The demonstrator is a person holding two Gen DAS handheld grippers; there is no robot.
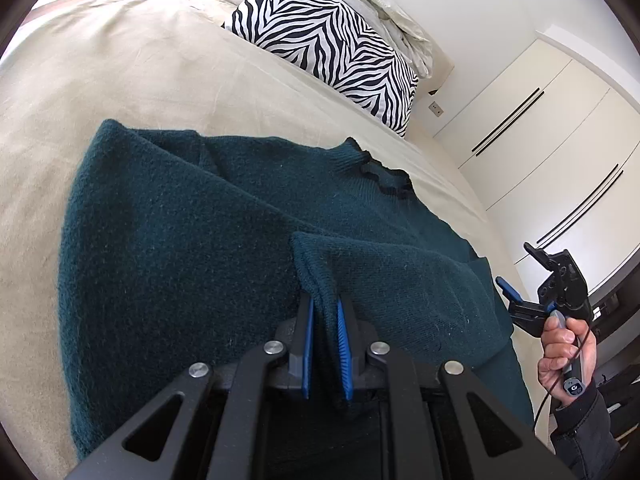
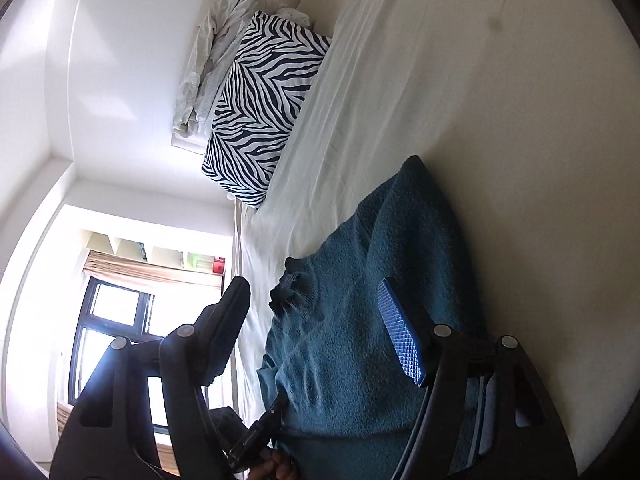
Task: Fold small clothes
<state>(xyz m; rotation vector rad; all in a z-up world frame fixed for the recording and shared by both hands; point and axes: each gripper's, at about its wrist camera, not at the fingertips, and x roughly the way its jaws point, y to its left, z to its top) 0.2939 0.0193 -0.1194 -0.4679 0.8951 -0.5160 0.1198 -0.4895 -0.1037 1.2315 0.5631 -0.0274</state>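
A dark teal knit sweater (image 1: 192, 232) lies on the beige bed sheet (image 1: 132, 80), its ruffled collar (image 1: 384, 176) toward the far right. My left gripper (image 1: 325, 312) is shut on a sleeve fold (image 1: 360, 264) of the sweater, held over the sweater's body. My right gripper (image 1: 516, 292) shows at the right edge of the left wrist view, held in a hand, open and empty, beside the sweater. In the right wrist view the right gripper (image 2: 316, 300) is open wide over the sweater (image 2: 360, 340), with the collar (image 2: 292, 288) between its fingers.
A zebra-print pillow (image 1: 332, 44) and crumpled pale bedding (image 1: 384, 8) lie at the head of the bed. White wardrobe doors (image 1: 552, 128) stand to the right. A window (image 2: 112, 332) shows in the right wrist view.
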